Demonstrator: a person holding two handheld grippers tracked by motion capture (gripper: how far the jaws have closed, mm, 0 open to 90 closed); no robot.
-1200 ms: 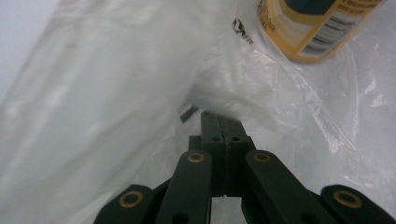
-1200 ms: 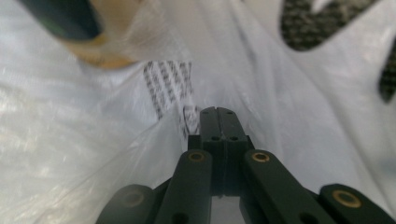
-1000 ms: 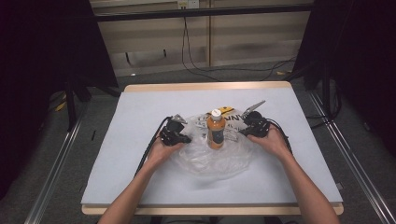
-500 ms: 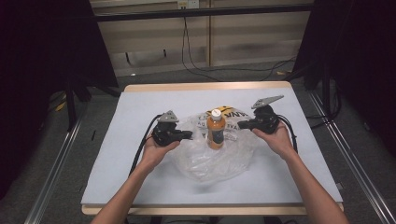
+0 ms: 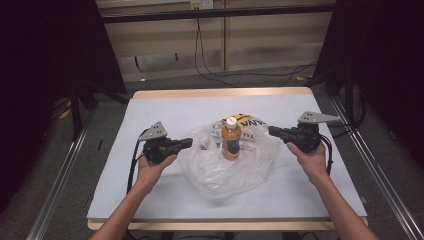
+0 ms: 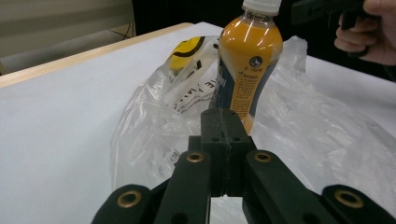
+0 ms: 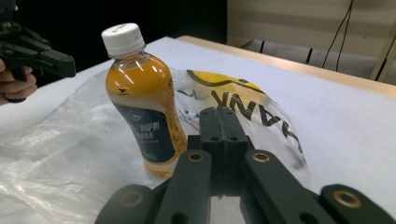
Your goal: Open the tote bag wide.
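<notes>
Two grippers are held above the table [image 5: 150,107], one on each side of a bottle [image 5: 230,140] of orange drink. The bottle stands upright on a clear plastic bag [image 5: 235,167] (crinkly, with a yellow smiley and black letters) in the middle of the white table. The left gripper [image 5: 186,143] has its jaws pressed together with nothing between them. The right gripper [image 5: 273,131] is the same, closed and holding nothing. Both point at the bottle without touching it.

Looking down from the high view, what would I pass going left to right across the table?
Left claw → bottle, standing on the plastic bag → right claw.
</notes>
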